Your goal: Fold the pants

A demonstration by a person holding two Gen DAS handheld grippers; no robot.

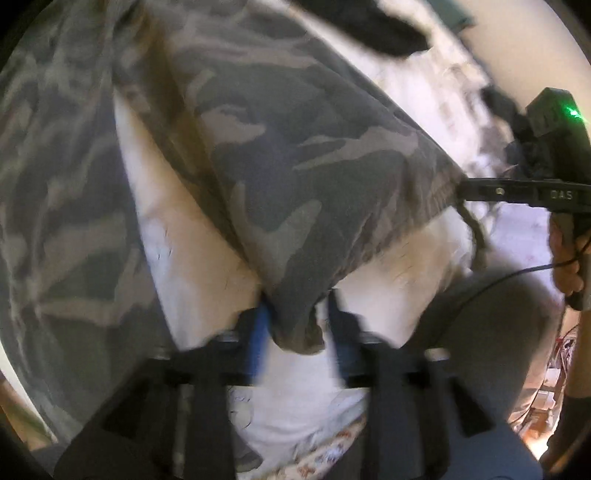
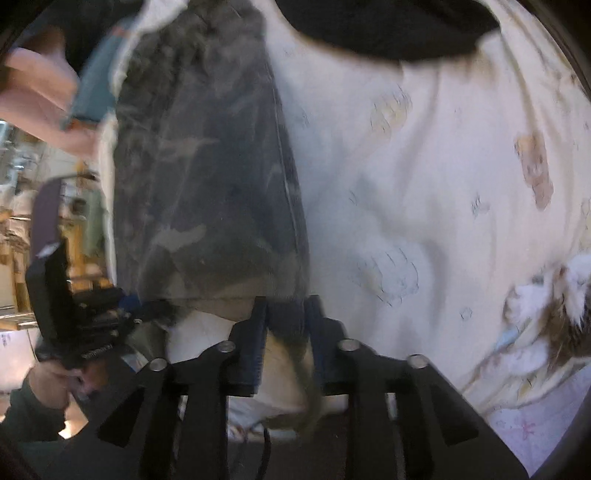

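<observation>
Camouflage pants (image 1: 295, 147) are raised over a white printed bed sheet (image 2: 424, 166). My left gripper (image 1: 297, 314) is shut on a bunched corner of the leg hem; the cloth fills the space between its fingertips, and a sliver of white shows lower down. The hem runs up and right to my right gripper (image 1: 463, 190), which pinches the other corner. In the right wrist view the pants (image 2: 207, 184) hang ahead and my right gripper (image 2: 286, 317) is shut on dark cloth, with a strand dangling below. The left gripper (image 2: 147, 310) meets the hem at the left.
A black garment (image 2: 388, 26) lies on the sheet at the far side. A brown and white patterned cloth (image 2: 554, 306) sits at the right edge. A person's hand (image 1: 565, 266) holds the right tool, with a cable (image 1: 480, 288) trailing. Cluttered shelves (image 2: 22, 221) stand beyond the bed.
</observation>
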